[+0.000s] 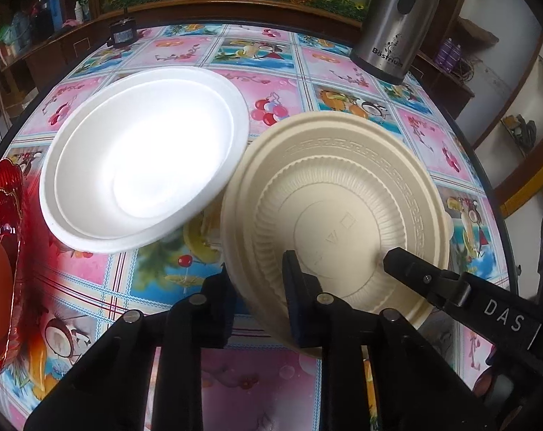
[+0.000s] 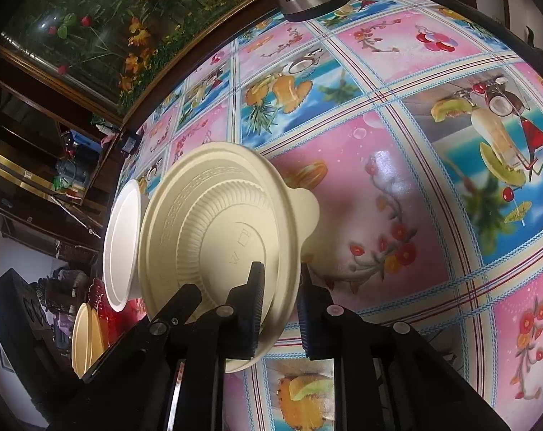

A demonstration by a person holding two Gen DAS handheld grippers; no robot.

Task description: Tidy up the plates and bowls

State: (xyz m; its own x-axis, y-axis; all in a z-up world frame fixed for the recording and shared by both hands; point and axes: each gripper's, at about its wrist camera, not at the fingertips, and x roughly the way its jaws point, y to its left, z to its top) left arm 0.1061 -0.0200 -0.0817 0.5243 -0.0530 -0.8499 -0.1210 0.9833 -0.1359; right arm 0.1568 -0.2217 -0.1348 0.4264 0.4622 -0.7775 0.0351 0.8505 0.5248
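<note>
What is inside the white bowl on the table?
The white bowl looks empty, its inside bare and bright with glare. The tablecloth underneath it is covered, so anything there is hidden.

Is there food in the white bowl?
No, the white bowl on the table is empty inside.

The cream bowl [image 1: 343,194] has a moulded key-pattern band and fine radial ribs, while the bowl [image 1: 145,158] beside it is plain white. The tablecloth [image 2: 397,186] is a grid of pink floral and blue fruit-and-cocktail squares. At the table's edges stand a red, gold-trimmed dish [image 1: 2,262] and a silver-and-black flask [image 1: 397,25].
</note>
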